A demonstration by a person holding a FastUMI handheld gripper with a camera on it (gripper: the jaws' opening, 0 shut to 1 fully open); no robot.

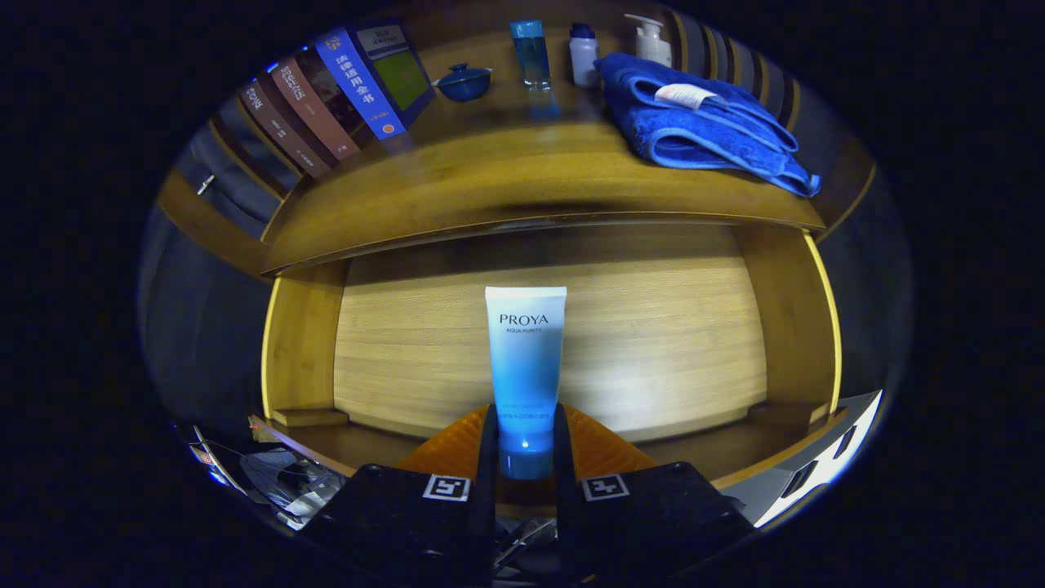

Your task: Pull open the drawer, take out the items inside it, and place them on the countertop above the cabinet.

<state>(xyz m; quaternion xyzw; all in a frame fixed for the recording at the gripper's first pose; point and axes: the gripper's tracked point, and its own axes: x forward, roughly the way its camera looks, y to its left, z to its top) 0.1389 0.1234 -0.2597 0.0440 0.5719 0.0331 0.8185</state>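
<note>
Gripper (pixel 526 445) clamped on tube (pixel 525 359) above open drawer (pixel 653 327). Best lifted straight up, then carried beyond drawer onto countertop (pixel 506 171), clear of towel (pixel 702 122).

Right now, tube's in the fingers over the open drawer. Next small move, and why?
Probably lift it straight up and carry it toward the countertop. The gripper looks shut on the tube, both fingers pressing its lower end, and it is above the drawer. A bare wood patch lies between the books and the blue towel.

Two broad, blocky jaws, ribbed on their sloped inner faces, each carry a square black-and-white marker (pixel 446 487).
</note>
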